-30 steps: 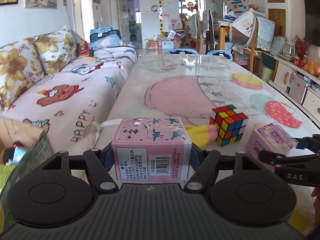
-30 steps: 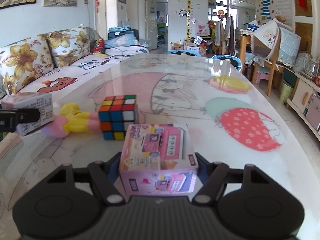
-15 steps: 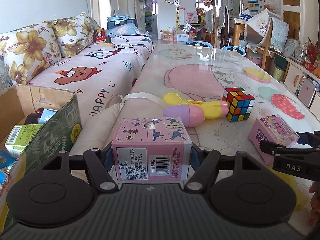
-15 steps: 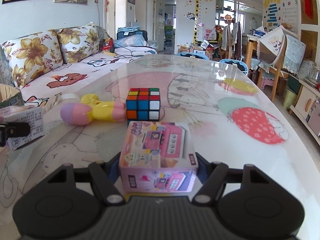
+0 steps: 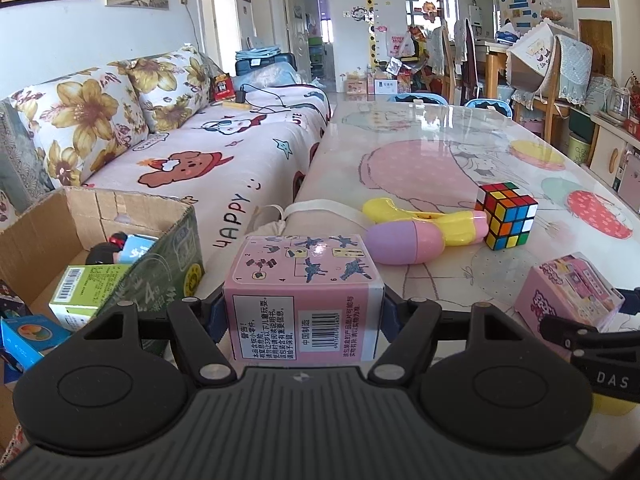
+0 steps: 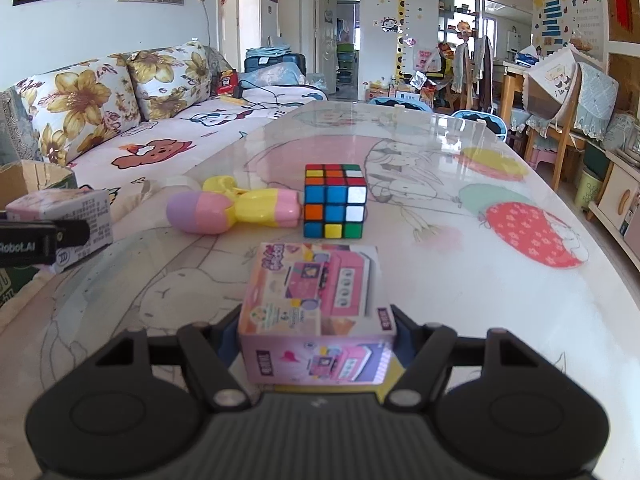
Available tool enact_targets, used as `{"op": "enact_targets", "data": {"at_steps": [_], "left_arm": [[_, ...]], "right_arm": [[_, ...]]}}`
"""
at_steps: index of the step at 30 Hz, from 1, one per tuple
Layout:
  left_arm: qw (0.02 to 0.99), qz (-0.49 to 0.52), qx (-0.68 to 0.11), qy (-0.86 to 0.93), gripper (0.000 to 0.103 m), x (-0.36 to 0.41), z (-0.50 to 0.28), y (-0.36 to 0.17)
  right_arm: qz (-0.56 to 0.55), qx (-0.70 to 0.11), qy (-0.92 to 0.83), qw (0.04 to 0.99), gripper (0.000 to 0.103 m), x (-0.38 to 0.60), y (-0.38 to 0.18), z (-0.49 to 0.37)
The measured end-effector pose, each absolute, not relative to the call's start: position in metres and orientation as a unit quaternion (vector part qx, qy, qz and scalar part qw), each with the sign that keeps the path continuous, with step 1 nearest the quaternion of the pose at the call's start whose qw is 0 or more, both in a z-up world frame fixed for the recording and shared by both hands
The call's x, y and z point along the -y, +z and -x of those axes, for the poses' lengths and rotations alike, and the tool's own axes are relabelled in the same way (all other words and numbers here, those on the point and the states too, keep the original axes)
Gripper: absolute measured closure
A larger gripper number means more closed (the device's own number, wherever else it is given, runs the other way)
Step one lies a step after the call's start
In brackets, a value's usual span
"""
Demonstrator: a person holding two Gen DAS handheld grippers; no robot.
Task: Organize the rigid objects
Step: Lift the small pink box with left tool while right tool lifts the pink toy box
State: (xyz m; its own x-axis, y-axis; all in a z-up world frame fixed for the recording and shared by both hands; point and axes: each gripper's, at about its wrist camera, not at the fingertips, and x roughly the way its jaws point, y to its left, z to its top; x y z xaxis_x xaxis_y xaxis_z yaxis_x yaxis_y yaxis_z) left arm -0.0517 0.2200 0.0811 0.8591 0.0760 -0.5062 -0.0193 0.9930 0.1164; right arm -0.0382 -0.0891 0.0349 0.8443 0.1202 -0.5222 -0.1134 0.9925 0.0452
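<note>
We carry two boxes: left gripper (image 5: 302, 316) pinches the barcode box (image 5: 302, 300), right gripper (image 6: 316, 354) the pink box (image 6: 316, 312); next, into the cardboard box (image 5: 100, 216) left of them

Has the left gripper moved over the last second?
Yes. The left gripper, shut on the pink box, has swung left, away from the cube on the table, toward the cardboard box, now in view.

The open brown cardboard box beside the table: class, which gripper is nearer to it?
Left. The left gripper holds its pink carton by the cardboard box; the right gripper is farther over the table.
</note>
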Motion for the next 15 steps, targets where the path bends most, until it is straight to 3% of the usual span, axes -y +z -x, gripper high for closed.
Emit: {"op": "enact_targets", "data": {"at_steps": [15], "left_arm": [[0.971, -0.036, -0.233, 0.047, 0.016, -0.232, 0.048, 0.090]], "right_arm": [[0.008, -0.270, 0.087, 0.959, 0.032, 0.059, 0.052, 0.045]]}}
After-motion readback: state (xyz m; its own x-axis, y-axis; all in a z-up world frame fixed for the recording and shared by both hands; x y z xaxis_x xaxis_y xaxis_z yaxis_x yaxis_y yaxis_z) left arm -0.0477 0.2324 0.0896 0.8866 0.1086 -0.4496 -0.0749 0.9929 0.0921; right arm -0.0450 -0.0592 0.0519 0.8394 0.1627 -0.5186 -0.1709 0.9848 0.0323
